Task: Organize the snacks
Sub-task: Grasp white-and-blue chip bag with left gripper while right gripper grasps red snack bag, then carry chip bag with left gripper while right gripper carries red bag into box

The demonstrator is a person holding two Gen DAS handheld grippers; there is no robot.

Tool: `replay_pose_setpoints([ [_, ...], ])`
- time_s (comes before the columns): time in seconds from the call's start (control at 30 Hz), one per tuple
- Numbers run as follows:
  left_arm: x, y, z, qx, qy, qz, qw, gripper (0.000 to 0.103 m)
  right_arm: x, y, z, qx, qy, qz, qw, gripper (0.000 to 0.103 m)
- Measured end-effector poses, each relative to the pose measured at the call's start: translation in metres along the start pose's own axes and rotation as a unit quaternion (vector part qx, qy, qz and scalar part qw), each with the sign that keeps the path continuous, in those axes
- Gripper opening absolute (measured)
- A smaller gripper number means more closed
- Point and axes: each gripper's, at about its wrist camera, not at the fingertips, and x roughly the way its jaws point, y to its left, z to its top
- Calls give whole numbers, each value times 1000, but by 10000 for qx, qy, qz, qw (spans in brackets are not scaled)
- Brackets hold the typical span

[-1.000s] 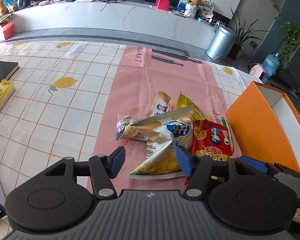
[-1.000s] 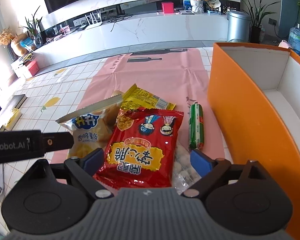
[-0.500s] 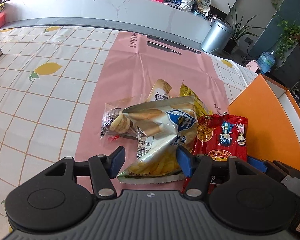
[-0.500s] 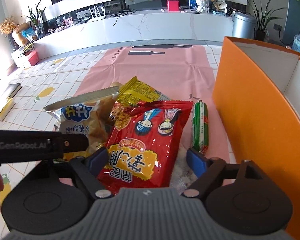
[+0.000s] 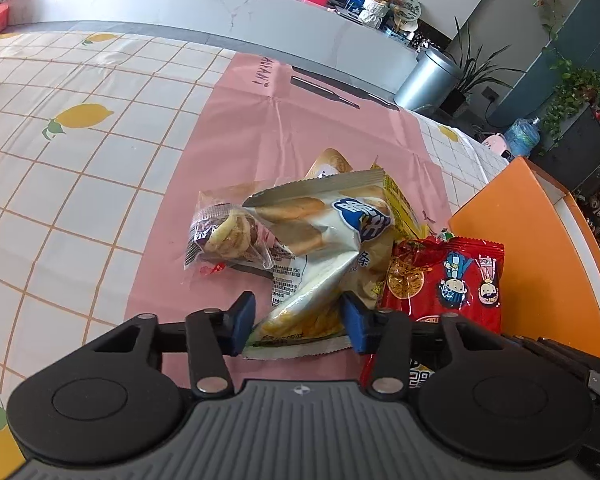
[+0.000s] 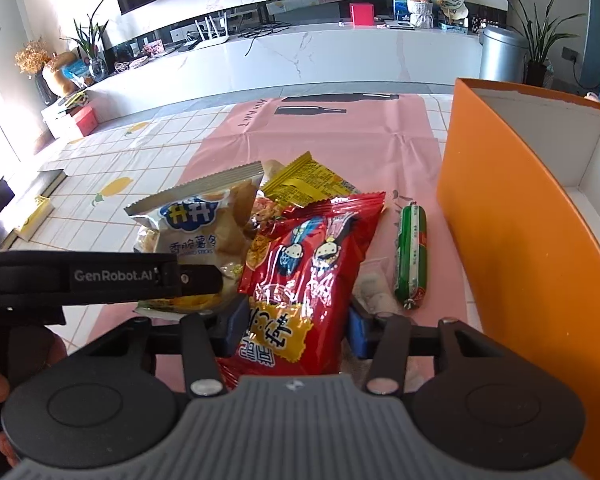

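**Both tongs closing on a packet each, beside the orange box**

The step in hand is the pick-up. The left tongs [image 5: 298, 322] have just been closing and now stand narrow, with the lower end of the silver potato-stick bag [image 5: 324, 248] between the blue pads; the pads look to be pressing its sides, so I judge it gripped. The right tongs [image 6: 296, 330] have likewise just been closing, and the red snack packet [image 6: 304, 264] sits pinched between them, its lower end bulging up over the jaws.

Taking the orange box [image 6: 512, 248] as landmark: the red packet lies just left of its near wall, the green sausage stick [image 6: 411, 256] lies between packet and wall, the silver bag is further left, touching the red packet, and a yellow packet [image 6: 308, 184] is tucked behind both. A clear-wrapped pastry [image 5: 226, 236] lies at the far left of the pile. All rest on the pink mat [image 5: 260, 128] over the bench.

Next, each packet likely needs lifting clear of the pile, then carrying over the box wall into its white interior. The overlapping bags may drag neighbours, so a straight upward lift seems wise.
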Motion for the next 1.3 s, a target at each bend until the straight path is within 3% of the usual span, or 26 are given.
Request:
replay_pose_setpoints([
  [0.03,-2,-2,-1,37,-36,5,10000,39,-2,0,0,-11,-6,0,10000,44],
  [0.07,-5,-4,-2,71,-69,25,9999,33,-3,1,0,-24,-15,-26,10000,32],
  [0.2,-13,-13,-3,92,-92,144,9998,21,-7,1,1,-5,16,39,10000,28],
  [0.8,-78,-42,-20,108,-309,442,9985,15,-71,-5,-12,90,-133,193,9997,26],
  [1.3,-145,-101,-44,589,-701,399,9950,15,-168,-27,-32,146,-841,199,9962,25],
])
